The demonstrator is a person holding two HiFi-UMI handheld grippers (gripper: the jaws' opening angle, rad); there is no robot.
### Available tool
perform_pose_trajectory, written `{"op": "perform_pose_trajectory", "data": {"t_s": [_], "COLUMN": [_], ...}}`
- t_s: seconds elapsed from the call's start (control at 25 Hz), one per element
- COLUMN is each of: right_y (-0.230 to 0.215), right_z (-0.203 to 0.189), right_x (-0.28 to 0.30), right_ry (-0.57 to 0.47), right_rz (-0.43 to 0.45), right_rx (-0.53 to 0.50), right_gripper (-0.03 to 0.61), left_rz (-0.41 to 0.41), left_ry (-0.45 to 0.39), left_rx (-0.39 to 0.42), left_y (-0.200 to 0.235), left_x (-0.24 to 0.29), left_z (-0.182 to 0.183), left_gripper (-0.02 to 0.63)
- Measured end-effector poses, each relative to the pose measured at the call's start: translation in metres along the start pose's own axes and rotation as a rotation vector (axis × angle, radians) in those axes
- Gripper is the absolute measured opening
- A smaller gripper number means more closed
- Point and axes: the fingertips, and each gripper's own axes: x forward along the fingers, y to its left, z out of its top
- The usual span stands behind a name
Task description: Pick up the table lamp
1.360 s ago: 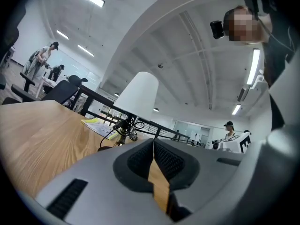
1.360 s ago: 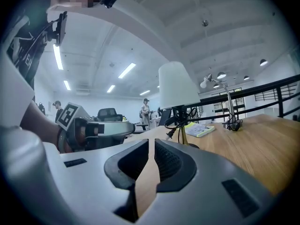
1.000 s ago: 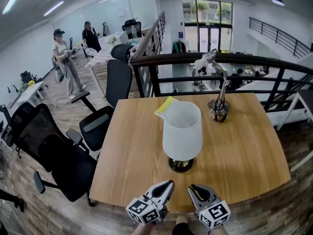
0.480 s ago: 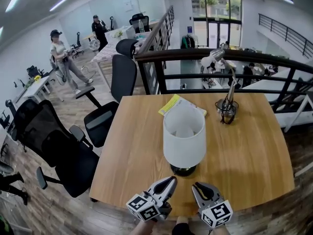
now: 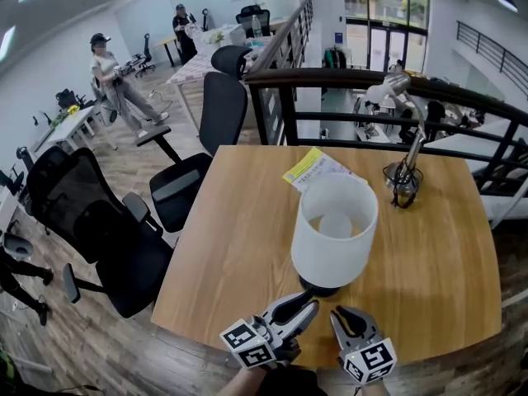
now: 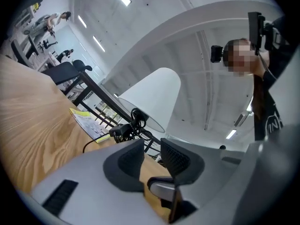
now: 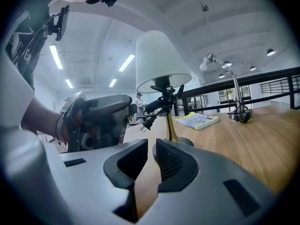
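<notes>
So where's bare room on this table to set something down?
Left of the table lamp the table is bare to its edge; so is the right side, nearer than the desk lamp. The far edge is busier: leaflet and desk lamp.

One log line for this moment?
left gripper: jaws just opened, empty | right gripper: shut, empty | table lamp: upright on table, ungripped

The table lamp (image 5: 334,233) stands on the table (image 5: 231,238), close to its near edge and right of centre. A booklet (image 5: 312,167) lies on the table beyond it, near the far edge, with a desk lamp (image 5: 403,180) to the booklet's right. A railing (image 5: 346,79) runs behind the table, and office chairs (image 5: 107,238) stand to its left.
</notes>
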Motion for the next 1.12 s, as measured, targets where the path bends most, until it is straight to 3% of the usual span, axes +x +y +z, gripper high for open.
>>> {"op": "perform_pose_trajectory", "data": {"t_s": [0.16, 0.44, 1.12], "right_y": [-0.003, -0.004, -0.006], "right_z": [-0.003, -0.007, -0.014], "right_x": [0.008, 0.015, 0.017], "right_ry": [0.016, 0.041, 0.072], "right_rz": [-0.011, -0.035, -0.051], "right_rx": [0.004, 0.007, 0.001], "right_gripper": [0.043, 0.043, 0.043], "left_rz": [-0.067, -0.260, -0.417], "left_ry": [-0.017, -0.081, -0.156], "left_rx": [-0.039, -0.160, -0.232], "left_y": [0.001, -0.009, -0.008], "left_x": [0.002, 0.017, 0.032], "left_z": [0.002, 0.019, 0.042], "left_gripper": [0.103, 0.104, 0.104]}}
